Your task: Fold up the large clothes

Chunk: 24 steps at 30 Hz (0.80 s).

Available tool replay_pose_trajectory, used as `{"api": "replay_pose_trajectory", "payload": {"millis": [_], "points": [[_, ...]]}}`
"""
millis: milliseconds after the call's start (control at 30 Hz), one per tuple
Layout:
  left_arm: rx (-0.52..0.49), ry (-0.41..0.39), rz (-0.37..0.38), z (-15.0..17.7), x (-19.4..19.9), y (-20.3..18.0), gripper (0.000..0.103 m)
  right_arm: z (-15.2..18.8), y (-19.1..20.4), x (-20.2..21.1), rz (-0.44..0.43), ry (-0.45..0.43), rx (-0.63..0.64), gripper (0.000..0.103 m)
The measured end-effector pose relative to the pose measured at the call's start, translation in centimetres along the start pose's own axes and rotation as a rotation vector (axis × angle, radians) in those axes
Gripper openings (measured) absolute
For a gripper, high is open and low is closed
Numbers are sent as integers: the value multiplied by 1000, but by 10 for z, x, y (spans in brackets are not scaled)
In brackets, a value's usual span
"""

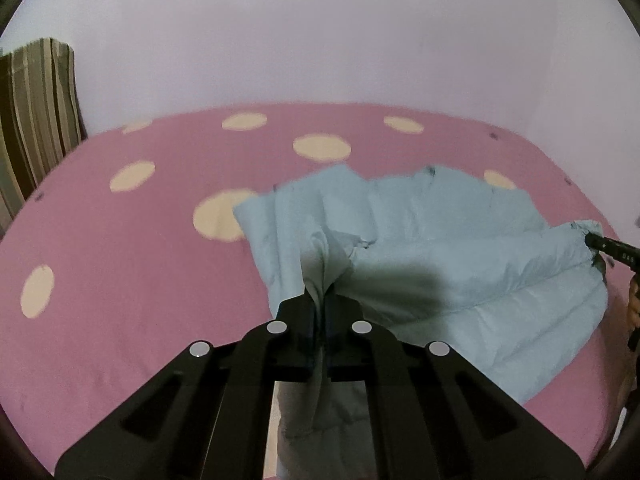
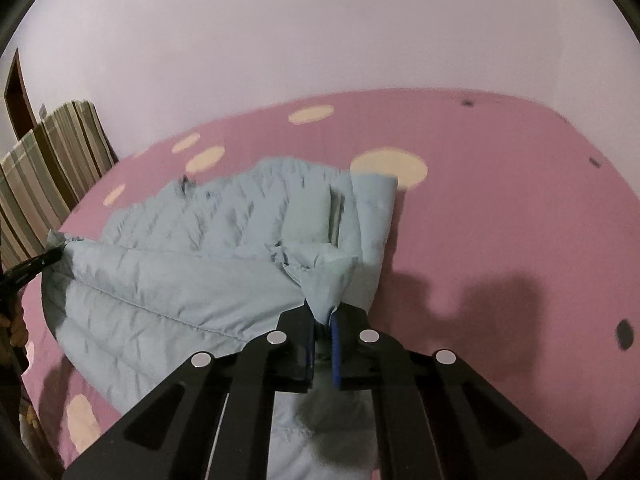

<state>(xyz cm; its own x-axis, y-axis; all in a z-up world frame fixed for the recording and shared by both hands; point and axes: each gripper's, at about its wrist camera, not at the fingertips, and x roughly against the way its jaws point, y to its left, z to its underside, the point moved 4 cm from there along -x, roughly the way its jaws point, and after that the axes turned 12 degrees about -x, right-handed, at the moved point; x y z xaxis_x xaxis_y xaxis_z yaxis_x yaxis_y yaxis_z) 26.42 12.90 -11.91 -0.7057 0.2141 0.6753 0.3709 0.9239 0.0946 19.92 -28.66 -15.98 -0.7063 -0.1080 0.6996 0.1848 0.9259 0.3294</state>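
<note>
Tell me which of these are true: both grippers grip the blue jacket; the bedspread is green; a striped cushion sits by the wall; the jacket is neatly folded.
1. Both the left gripper and the right gripper pinch the blue jacket: true.
2. The bedspread is green: false, it is pink with cream dots.
3. A striped cushion stands by the wall: true.
4. The jacket is neatly folded: false, it lies rumpled and partly lifted.

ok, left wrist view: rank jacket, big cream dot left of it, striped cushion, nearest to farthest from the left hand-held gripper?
1. Light-blue jacket: pinched in the left hand-held gripper, spreading right.
2. Big cream dot: on the pink sheet, at the jacket's left edge, partly covered.
3. Striped cushion: far left, against the wall.
</note>
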Motion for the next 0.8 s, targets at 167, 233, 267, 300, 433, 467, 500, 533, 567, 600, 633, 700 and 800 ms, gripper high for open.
{"api": "replay_pose_trajectory", "payload": {"millis": [167, 233, 267, 300, 433, 467, 500, 533, 567, 600, 633, 700, 800], "points": [[37, -43, -31, -35, 5, 9, 3, -36, 13, 8, -2, -70, 9, 5], [40, -39, -61, -52, -5, 13, 3, -54, 17, 2, -1, -85, 6, 5], [41, -38, -70, -58, -9, 15, 3, -62, 19, -2, 1, -90, 8, 5], [45, -36, -83, -67, -15, 17, 3, -73, 22, -10, 10, -95, 10, 5], [46, -29, -138, -95, -42, 25, 3, -104, 28, -37, 31, -98, 1, 5], [46, -21, -154, -102, -53, 28, 3, -112, 30, -47, 37, -97, -4, 5], [49, -13, -166, -107, -62, 30, 3, -119, 32, -56, 44, -96, -7, 5], [56, 2, -180, -112, -76, 34, 3, -124, 33, -63, 49, -93, -10, 5], [62, 16, -192, -115, -87, 36, 3, -129, 34, -73, 57, -85, -14, 5], [67, 30, -200, -117, -98, 38, 3, -133, 35, -84, 63, -76, -18, 5], [74, 51, -207, -118, -111, 41, 3, -136, 36, -92, 70, -67, -19, 5], [82, 92, -217, -116, -134, 45, 3, -139, 36, -115, 89, -40, -12, 5], [79, 168, -236, -107, -169, 47, 3, -136, 32, -145, 117, 2, -9, 5]]}}
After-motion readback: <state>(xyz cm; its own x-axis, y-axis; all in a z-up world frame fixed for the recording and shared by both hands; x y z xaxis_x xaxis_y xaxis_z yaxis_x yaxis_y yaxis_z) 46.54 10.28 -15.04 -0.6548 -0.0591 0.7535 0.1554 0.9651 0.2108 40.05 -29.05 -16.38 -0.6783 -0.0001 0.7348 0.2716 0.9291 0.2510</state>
